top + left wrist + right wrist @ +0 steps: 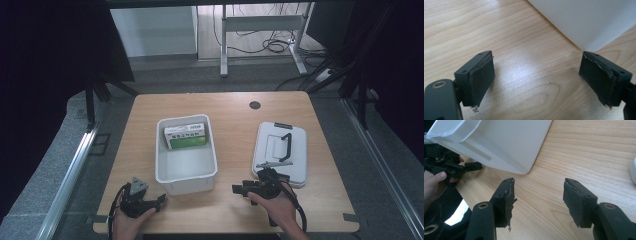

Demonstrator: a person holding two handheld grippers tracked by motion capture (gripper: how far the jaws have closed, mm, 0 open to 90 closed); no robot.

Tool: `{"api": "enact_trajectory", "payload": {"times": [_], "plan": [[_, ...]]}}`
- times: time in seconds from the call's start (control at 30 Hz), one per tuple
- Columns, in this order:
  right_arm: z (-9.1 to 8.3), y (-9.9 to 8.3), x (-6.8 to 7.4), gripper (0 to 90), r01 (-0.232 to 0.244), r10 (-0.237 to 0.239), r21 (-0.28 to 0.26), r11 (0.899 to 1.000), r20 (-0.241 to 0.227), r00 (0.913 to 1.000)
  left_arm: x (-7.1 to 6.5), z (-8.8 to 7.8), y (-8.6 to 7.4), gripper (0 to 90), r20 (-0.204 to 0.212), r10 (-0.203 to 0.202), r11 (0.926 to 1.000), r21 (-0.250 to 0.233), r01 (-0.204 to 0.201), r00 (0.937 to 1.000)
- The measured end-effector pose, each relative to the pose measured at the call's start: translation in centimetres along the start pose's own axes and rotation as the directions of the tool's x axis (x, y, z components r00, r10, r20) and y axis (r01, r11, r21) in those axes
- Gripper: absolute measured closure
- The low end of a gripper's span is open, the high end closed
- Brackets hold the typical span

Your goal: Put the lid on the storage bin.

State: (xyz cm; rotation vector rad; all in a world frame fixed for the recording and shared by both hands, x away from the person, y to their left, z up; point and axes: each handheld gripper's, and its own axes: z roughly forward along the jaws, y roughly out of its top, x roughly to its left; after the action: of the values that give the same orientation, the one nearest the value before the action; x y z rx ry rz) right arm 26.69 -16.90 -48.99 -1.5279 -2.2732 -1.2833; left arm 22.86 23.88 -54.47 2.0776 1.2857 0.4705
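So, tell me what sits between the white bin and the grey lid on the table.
Nothing: in the high view the stretch between the white bin and the grey lid is bare wooden table.

The desk (225, 105) is light wood with a small dark round hole (255, 105) near its far edge. Grey floor (60, 160) lies around it. Behind stands a table frame with white legs (223, 40), and black cables (272, 45) lie under it.
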Motion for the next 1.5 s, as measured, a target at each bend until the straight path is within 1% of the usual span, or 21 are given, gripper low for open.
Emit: {"api": "enact_trajectory", "payload": {"times": [0.13, 0.23, 0.27, 0.5, 0.53, 0.57, 0.6, 0.73, 0.8, 0.9, 0.93, 1.07, 1.17, 1.2, 1.33, 1.5], "plan": [[0.2, 0.0, 0.0, 42.6, 0.006, -0.006, 0.010, 1.000, 0.003, 1.0000, -0.2, -0.3, -0.3, 13.0, 0.006, 0.004, 1.0000, 0.000, -0.004, 1.0000], [0.4, 0.2, 0.1, 42.7, 0.017, -0.017, 0.016, 1.000, 0.012, 0.9998, -0.1, -0.4, -0.4, 13.5, 0.017, 0.014, 0.9999, -0.002, -0.014, 0.9998], [0.5, 0.3, 0.2, 42.7, 0.027, -0.027, 0.016, 1.000, 0.014, 0.9995, -0.1, -0.5, -0.5, 13.7, 0.021, 0.017, 0.9998, -0.001, -0.017, 0.9996], [0.4, 0.6, 0.2, 42.8, 0.036, -0.037, 0.016, 0.999, 0.036, 0.9987, -0.1, -0.5, -0.6, 14.5, 0.025, 0.024, 0.9997, -0.006, -0.024, 0.9994], [0.2, 0.8, 0.2, 42.7, 0.044, -0.044, 0.014, 0.999, 0.046, 0.9980, -0.1, -0.5, -0.6, 14.5, 0.023, 0.022, 0.9997, -0.006, -0.022, 0.9995], [0.2, 0.8, 0.2, 42.7, 0.044, -0.044, 0.014, 0.999, 0.046, 0.9980, -0.1, -0.5, -0.6, 14.4, 0.023, 0.022, 0.9997, -0.006, -0.022, 0.9995], [-0.1, 0.9, 0.1, 42.8, 0.049, -0.049, 0.000, 0.999, 0.050, 0.9975, -0.1, -0.5, -0.6, 14.4, 0.020, 0.019, 0.9998, -0.007, -0.019, 0.9996], [-0.7, 1.2, 0.1, 42.7, 0.045, -0.044, -0.018, 0.999, 0.049, 0.9978, -0.1, -0.5, -0.6, 14.4, 0.019, 0.017, 0.9998, -0.007, -0.017, 0.9997], [-0.8, 1.3, 0.1, 42.8, 0.047, -0.046, -0.017, 0.999, 0.046, 0.9979, -0.1, -0.5, -0.6, 14.5, 0.019, 0.017, 0.9998, -0.007, -0.017, 0.9997], [-1.2, 1.8, 0.2, 42.9, 0.055, -0.054, -0.022, 0.998, 0.048, 0.9974, -0.2, -0.6, -0.8, 14.6, 0.013, 0.012, 0.9998, -0.017, -0.012, 0.9998], [-1.5, 2.2, 0.2, 42.9, 0.069, -0.067, -0.021, 0.997, 0.053, 0.9963, -0.2, -0.6, -0.9, 14.6, 0.012, 0.010, 0.9997, -0.021, -0.010, 0.9999], [-2.3, 2.9, 0.1, 43.0, 0.080, -0.078, -0.037, 0.996, 0.055, 0.9954, -0.2, -0.6, -0.7, 14.4, 0.012, 0.009, 0.9998, -0.016, -0.009, 0.9999], [-2.7, 3.4, 0.0, 43.0, 0.079, -0.077, -0.047, 0.996, 0.054, 0.9956, -0.2, -0.5, -0.7, 14.4, 0.014, 0.008, 0.9999, -0.011, -0.007, 0.9999], [-2.9, 3.8, -0.2, 43.0, 0.071, -0.068, -0.050, 0.996, 0.052, 0.9963, -0.1, -0.5, -0.5, 14.3, 0.014, 0.009, 0.9999, -0.006, -0.009, 0.9999], [-3.1, 4.2, -0.7, 43.0, 0.046, -0.043, -0.051, 0.998, 0.059, 0.9973, 0.3, -0.2, -0.2, 14.3, 0.009, 0.005, 1.0000, -0.004, -0.005, 0.9999], [-3.5, 4.6, -1.2, 43.0, 0.023, -0.020, -0.046, 0.999, 0.070, 0.9973, 0.5, -0.2, -0.2, 14.0, 0.010, 0.008, 1.0000, -0.003, -0.008, 0.9999]]}}
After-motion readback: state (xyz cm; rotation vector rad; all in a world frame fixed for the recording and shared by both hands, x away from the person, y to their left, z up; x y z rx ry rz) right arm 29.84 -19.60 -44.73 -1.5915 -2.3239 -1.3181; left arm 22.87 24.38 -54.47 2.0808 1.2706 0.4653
